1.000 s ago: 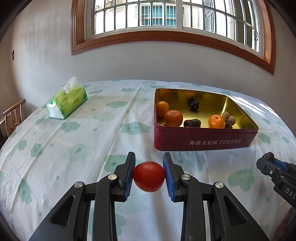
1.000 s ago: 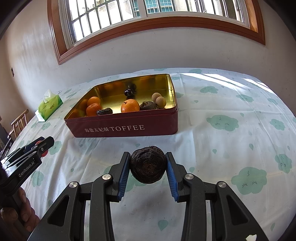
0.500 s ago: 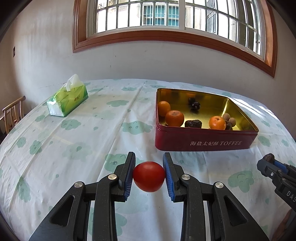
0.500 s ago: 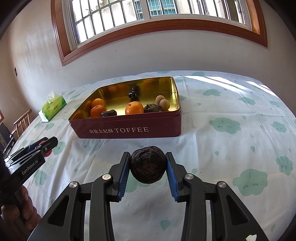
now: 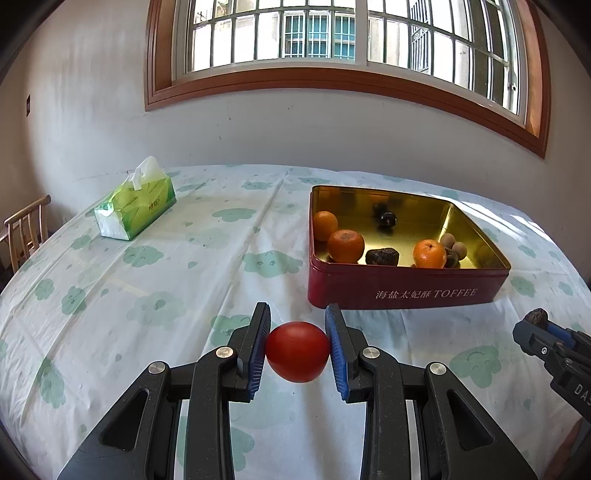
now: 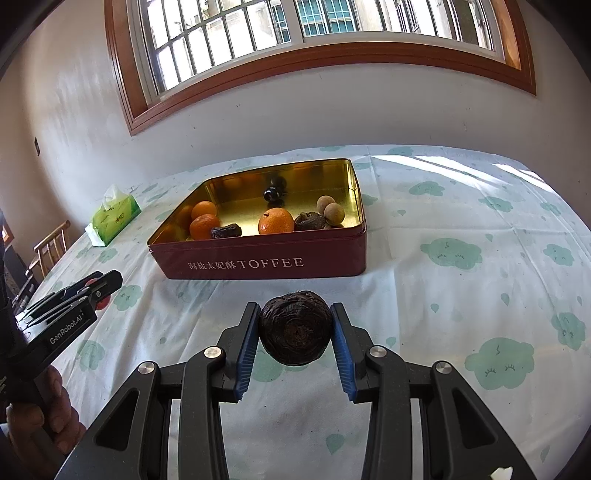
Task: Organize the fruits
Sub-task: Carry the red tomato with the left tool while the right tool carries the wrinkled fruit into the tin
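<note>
White walls; barred window; cloud-print tablecloth covers table.

The table is being viewed close up from each gripper, angled downward. The toffee tin is lying at one o'clock in the left view, eleven o'clock in the right; both views are sharing it.

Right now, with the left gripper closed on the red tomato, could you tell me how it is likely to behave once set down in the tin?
The tomato looks round and smooth-skinned, so it will probably roll on the toffee tin's flat gold floor. Its glossy skin may slip against the left gripper. It is likely soft, so squeezing harder risks bruising.
</note>
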`<act>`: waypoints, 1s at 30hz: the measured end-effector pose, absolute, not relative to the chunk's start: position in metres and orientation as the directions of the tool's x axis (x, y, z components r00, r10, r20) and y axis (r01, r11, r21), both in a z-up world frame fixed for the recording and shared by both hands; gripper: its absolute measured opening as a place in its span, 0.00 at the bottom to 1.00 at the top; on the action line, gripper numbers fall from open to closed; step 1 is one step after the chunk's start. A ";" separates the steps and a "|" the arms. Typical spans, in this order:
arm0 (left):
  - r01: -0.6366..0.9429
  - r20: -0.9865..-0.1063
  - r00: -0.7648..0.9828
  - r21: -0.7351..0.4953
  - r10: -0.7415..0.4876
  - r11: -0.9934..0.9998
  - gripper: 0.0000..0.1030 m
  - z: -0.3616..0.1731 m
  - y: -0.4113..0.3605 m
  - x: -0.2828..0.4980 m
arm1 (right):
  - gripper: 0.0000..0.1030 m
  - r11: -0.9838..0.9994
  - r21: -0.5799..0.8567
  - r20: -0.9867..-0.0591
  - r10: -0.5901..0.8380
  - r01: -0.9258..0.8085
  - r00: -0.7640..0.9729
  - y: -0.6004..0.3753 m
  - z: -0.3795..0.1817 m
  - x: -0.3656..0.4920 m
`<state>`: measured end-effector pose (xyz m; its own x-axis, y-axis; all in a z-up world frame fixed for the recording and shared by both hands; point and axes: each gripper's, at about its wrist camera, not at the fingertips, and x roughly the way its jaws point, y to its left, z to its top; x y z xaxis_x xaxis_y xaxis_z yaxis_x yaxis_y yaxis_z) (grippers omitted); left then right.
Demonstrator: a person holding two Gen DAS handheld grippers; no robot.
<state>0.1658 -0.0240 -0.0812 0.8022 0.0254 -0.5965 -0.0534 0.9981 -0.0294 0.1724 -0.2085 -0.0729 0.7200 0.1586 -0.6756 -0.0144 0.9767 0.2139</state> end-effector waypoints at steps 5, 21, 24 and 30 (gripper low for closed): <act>-0.046 -0.577 0.816 -0.029 0.021 0.999 0.31 -0.070 -0.025 0.168 | 0.35 0.976 0.213 -0.656 0.172 -0.039 0.735 -0.204 -0.060 0.173; -0.006 -0.523 0.852 -0.001 0.005 1.000 0.31 -0.039 -0.039 0.184 | 0.35 0.976 0.198 -0.613 0.195 -0.091 0.766 -0.192 -0.032 0.189; 0.003 -0.522 0.853 0.003 -0.001 1.000 0.31 -0.037 -0.042 0.191 | 0.35 0.976 0.195 -0.607 0.197 -0.097 0.770 -0.191 -0.029 0.195; 0.010 -0.514 0.858 0.007 -0.005 1.000 0.31 -0.032 -0.046 0.204 | 0.35 0.976 0.190 -0.589 0.203 -0.110 0.783 -0.188 -0.020 0.208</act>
